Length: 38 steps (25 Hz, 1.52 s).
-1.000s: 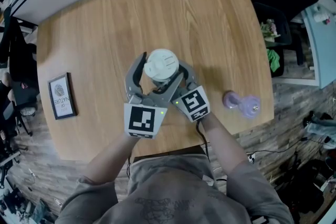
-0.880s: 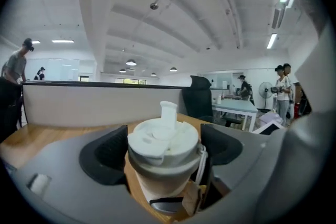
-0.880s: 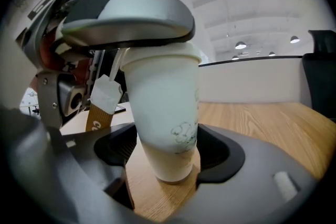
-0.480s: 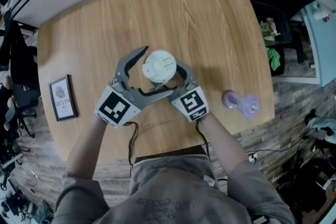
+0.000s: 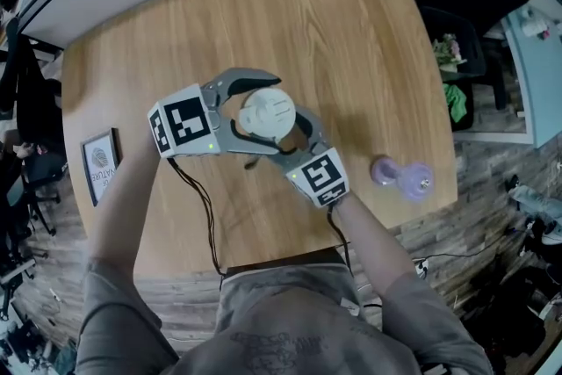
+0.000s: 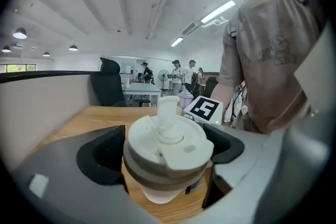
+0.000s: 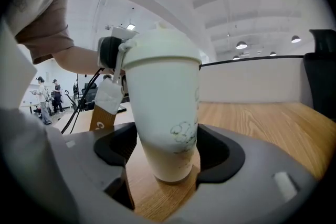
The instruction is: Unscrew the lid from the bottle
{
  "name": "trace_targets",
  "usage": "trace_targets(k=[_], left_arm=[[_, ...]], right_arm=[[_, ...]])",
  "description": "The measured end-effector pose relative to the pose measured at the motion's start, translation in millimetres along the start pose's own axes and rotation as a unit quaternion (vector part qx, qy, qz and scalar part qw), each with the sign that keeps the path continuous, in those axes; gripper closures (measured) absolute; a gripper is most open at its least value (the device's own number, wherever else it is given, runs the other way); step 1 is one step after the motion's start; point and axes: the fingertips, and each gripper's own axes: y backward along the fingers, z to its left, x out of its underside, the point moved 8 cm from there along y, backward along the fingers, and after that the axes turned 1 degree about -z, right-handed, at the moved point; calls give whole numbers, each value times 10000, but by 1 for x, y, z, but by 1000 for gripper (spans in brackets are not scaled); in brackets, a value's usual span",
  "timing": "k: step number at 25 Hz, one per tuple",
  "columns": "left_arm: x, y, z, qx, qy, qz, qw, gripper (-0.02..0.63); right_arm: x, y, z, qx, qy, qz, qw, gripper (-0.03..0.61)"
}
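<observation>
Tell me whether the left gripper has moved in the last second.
Yes. The left gripper swung left and away from the table's front edge, nearer the framed picture; its jaws are closing around the lid of the bottle.

I'm working in an open-plan office; a black office chair (image 6: 107, 81) sits by a desk (image 6: 140, 91); strip lights (image 6: 218, 11) line the ceiling; people (image 6: 184, 72) stand about; a partition (image 6: 44, 99) edges my wooden table (image 5: 334, 39).

No legible text anywhere in view.
</observation>
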Motion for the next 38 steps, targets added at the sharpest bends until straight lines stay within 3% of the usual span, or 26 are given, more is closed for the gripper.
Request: trace_targets(k=[2, 5, 9, 11, 13, 17, 19, 21, 23, 27, 29, 38], left_arm=[[0, 2, -1, -140, 58, -127, 9998, 149], [1, 3, -7, -707, 154, -434, 9964, 150], [3, 2, -21, -1828, 513, -787, 9787, 150], [4, -1, -26, -2443, 732, -902, 9627, 150], [4, -4, -32, -3092, 990, -927, 9413, 150], [0, -12, -40, -4384, 1263, -795, 8863, 150], [-1, -16, -43, -4777, 1480, -743, 8627, 150], [-1, -17, -45, -4971, 1617, -794, 8488, 151], [-1, -16, -46, -5020, 1650, -846, 8448, 152], [3, -11, -48, -4962, 1638, -948, 8473, 152], [1, -7, -49, -4984, 1664, -1051, 8443, 152], [-28, 7, -56, -5099, 1587, -1309, 8352, 152]], right_arm=[[-1, -1, 0, 11, -7, -6, 10000, 212], [-2, 0, 0, 28, 16, -6, 10000, 212], [-1, 1, 3, 61, 16, -3, 10000, 212], [-1, 1, 2, 84, 4, -6, 10000, 212], [-1, 2, 2, 111, -11, -7, 9999, 212], [-2, 1, 3, 148, -8, -6, 9999, 212], [-1, 1, 3, 149, 14, 2, 9999, 212], [-2, 1, 4, 147, 37, 14, 9999, 212], [-2, 0, 5, 132, 73, 25, 9999, 212], [-3, -1, 6, 118, 66, 45, 9999, 210], [-2, 0, 7, 89, -63, 101, 9999, 209], [-12, 20, 6, 189, -278, 438, 9985, 201]])
